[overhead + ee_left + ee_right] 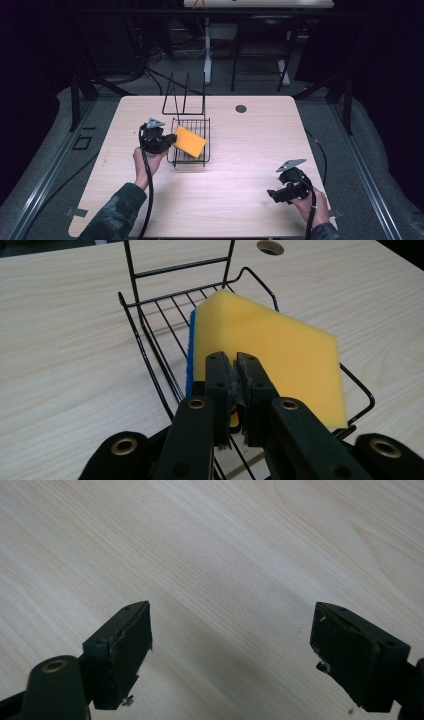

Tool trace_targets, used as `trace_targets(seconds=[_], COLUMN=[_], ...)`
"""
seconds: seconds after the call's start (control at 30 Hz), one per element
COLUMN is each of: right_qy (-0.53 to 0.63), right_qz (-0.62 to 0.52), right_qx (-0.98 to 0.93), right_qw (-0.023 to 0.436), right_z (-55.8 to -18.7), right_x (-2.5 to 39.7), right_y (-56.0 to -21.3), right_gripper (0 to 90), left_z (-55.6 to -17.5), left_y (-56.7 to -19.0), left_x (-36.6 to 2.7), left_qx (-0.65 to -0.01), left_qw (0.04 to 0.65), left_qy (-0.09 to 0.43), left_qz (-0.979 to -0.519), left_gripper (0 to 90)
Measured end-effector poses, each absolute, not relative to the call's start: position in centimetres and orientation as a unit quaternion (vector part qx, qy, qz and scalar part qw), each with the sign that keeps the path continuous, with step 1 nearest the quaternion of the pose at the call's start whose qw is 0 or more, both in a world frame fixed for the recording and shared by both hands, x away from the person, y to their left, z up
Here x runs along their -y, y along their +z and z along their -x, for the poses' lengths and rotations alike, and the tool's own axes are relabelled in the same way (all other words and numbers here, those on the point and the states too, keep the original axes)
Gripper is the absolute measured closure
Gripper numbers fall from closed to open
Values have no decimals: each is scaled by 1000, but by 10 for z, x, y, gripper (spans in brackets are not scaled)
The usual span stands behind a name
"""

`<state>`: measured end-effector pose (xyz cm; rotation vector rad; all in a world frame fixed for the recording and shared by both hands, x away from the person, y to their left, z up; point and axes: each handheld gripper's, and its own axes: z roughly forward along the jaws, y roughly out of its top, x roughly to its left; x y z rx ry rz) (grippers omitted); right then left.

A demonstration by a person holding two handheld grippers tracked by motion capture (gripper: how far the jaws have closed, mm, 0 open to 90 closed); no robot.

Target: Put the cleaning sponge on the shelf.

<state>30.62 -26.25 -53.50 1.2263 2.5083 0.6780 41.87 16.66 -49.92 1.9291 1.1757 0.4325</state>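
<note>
Camouflage sleeves enter the high view from below. On the pale wooden table [240, 150] the left gripper [170, 140] pinches one corner of a yellow sponge [190, 141], which lies tilted in a black wire basket [192, 159]. The right gripper [274, 195] hovers well apart, near the front right edge.

Left gripper view: two black jaws are closed on the soft, flat foam sponge [270, 347]; a blue rough layer shows along its left edge, above the thin basket [150, 352] bars.

Right gripper view: the jaws stand wide apart, holding nothing, over the smooth grained wood.

Yellow sponge [270, 352] with blue scrub side, tilted over the black wire basket [150, 347], pinched at its edge
</note>
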Motion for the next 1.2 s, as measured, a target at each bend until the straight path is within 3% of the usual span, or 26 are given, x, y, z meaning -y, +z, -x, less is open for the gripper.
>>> trace_targets(seconds=[0.6,0.67,0.8,0.97,1.2], right_qy=[234,234,234,233,231], right_qz=[-421,-422,-422,-421,-417], right_qx=[-866,-866,-866,-867,-869], right_qw=[131,131,131,129,129], right_z=[-306,-306,-306,-306,-305], right_x=[262,262,262,262,262], right_y=[-535,-536,-536,-536,-535], right_gripper=[166,166,167,167,166], left_z=[-425,-425,-427,-425,-422], left_y=[-506,-506,-509,-508,-511], left_x=[-164,-165,-164,-163,-160], left_qx=[-452,-446,-434,-418,-403], left_qw=[354,349,336,321,317], left_qy=[175,167,142,138,121], left_qz=[-800,-807,-824,-838,-850], left_gripper=[743,693,491,368,476])
